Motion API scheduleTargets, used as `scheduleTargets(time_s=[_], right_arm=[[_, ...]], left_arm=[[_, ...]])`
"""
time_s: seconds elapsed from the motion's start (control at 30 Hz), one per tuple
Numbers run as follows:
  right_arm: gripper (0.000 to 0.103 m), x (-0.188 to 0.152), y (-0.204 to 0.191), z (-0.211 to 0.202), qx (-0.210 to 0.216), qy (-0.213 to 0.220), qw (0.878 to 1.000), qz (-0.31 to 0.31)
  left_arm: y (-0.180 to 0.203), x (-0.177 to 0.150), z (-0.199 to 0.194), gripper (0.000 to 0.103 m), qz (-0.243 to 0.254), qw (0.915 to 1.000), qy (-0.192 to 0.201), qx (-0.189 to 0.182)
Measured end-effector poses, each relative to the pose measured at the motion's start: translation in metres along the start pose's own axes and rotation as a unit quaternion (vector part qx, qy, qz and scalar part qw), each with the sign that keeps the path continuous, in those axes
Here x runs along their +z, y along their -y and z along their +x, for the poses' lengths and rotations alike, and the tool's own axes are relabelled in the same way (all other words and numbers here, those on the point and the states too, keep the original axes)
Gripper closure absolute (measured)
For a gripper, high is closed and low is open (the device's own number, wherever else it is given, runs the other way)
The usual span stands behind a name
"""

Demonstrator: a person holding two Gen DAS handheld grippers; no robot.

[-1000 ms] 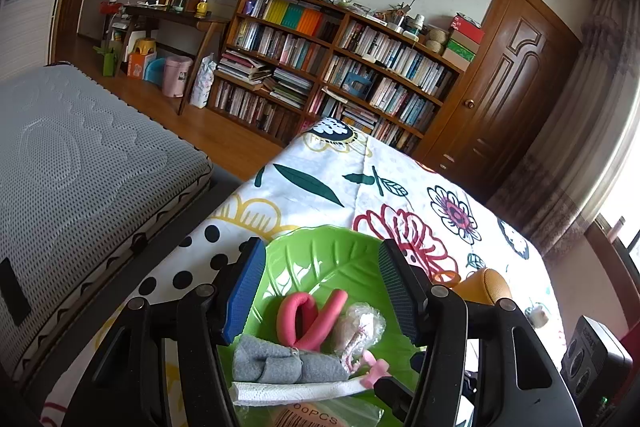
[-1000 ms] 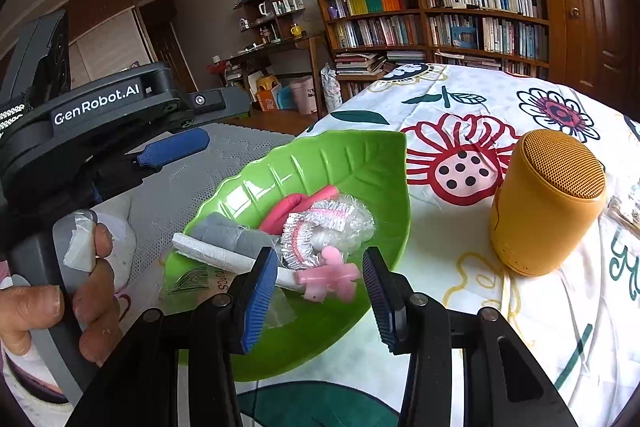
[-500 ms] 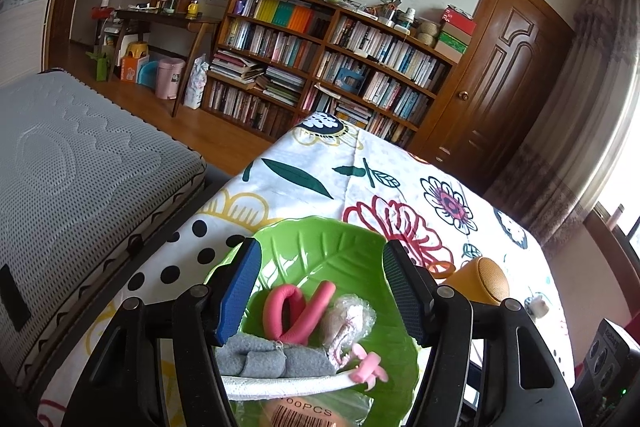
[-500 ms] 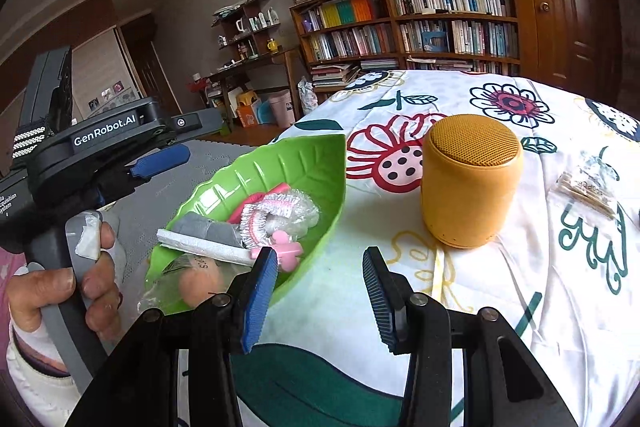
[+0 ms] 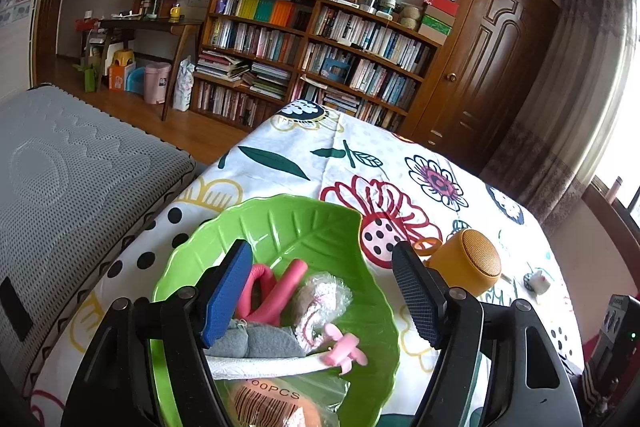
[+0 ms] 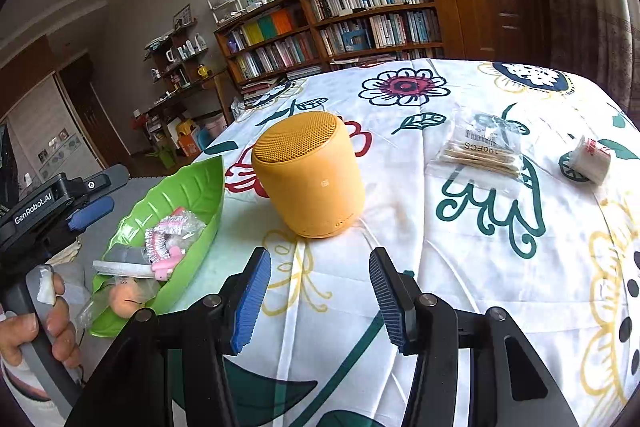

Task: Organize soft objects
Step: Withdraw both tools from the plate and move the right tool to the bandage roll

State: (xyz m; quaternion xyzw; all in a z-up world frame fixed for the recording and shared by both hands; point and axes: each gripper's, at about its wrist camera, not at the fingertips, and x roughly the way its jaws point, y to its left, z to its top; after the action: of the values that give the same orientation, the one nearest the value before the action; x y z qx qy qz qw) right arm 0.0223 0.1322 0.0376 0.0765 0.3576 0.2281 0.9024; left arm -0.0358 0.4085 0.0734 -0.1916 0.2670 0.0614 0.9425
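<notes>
A green leaf-shaped tray (image 5: pixel 312 223) (image 6: pixel 188 187) lies at the table's left edge. It holds a pink foam curler (image 5: pixel 280 291), a grey cloth roll (image 5: pixel 260 343), a wrapped pink-white bundle (image 5: pixel 324 295), a small pink piece (image 5: pixel 344 349), a white strip (image 5: pixel 264 365) and a bagged orange item (image 5: pixel 272 403) (image 6: pixel 124 301). My left gripper (image 5: pixel 320 295) hovers open over the tray with nothing between its fingers. My right gripper (image 6: pixel 320 295) is open above the tablecloth, in front of the yellow speaker (image 6: pixel 310 173). A bag of cotton swabs (image 6: pixel 480 151) and a white roll (image 6: pixel 592 159) lie further right.
The flowered tablecloth (image 6: pixel 460 267) covers the table. A grey mattress (image 5: pixel 60 179) lies left of it, below table height. A hand (image 6: pixel 44 327) holds the left gripper's handle. Bookshelves (image 5: pixel 312 55) and a wooden door (image 5: pixel 480 67) stand at the back.
My right gripper has swung right, away from the tray, and now faces the yellow speaker with the swab bag in sight. The left gripper has drifted slightly over the tray.
</notes>
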Motion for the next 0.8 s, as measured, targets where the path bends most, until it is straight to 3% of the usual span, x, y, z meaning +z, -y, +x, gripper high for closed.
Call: scheduleTargets(time_s=[0.4, 0.8], right_arm=[[0.048, 0.004, 0.038, -0.012, -0.037, 0.006, 0.999, 0.016], [0.048, 0.0, 0.073, -0.03, -0.069, 0.015, 0.997, 0.039]], left_arm=[[0.029, -0.01, 0.006, 0.026, 0.023, 0.9995, -0.017, -0.009], [0.075, -0.033, 0.011, 0.026, 0.081, 0.9952, -0.043, -0.034]])
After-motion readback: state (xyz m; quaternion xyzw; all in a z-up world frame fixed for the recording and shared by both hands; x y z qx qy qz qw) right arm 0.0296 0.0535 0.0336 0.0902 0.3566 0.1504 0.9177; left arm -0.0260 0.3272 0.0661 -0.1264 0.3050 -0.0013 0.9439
